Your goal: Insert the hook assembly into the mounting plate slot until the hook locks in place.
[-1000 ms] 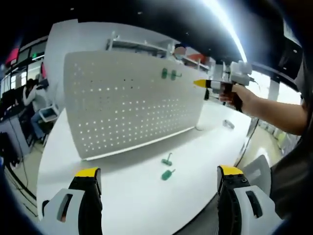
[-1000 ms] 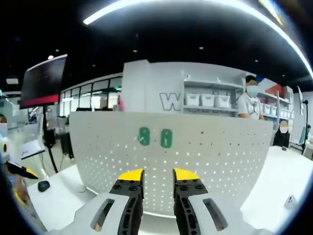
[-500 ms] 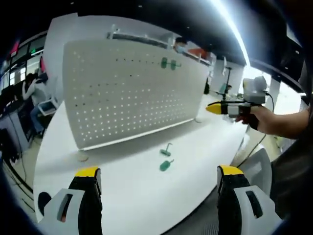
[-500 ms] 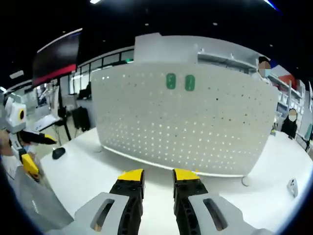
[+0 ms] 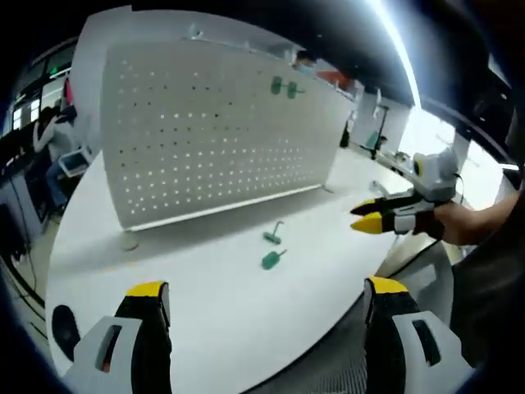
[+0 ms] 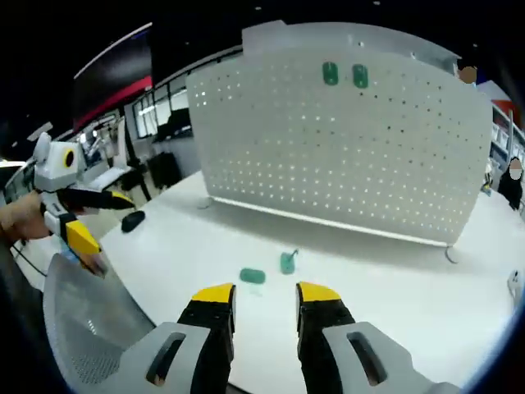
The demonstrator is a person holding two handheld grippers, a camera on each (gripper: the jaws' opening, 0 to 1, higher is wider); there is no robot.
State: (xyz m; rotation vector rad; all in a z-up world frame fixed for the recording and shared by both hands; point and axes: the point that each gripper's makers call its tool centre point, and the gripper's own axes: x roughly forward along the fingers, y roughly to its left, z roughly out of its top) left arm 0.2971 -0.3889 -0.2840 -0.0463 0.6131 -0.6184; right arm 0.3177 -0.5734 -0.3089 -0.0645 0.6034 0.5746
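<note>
While two green hooks (image 6: 344, 75) already hang high on the pegboard (image 6: 344, 139), two more (image 6: 269, 269) lie on the table (image 6: 394, 279), both tools (image 5: 267, 297) (image 6: 266, 293) open, gripping nothing.

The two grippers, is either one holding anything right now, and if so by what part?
Nothing is held. The left gripper is open and empty, the right gripper has a bare gap, and both green hooks lie on the table.
</note>
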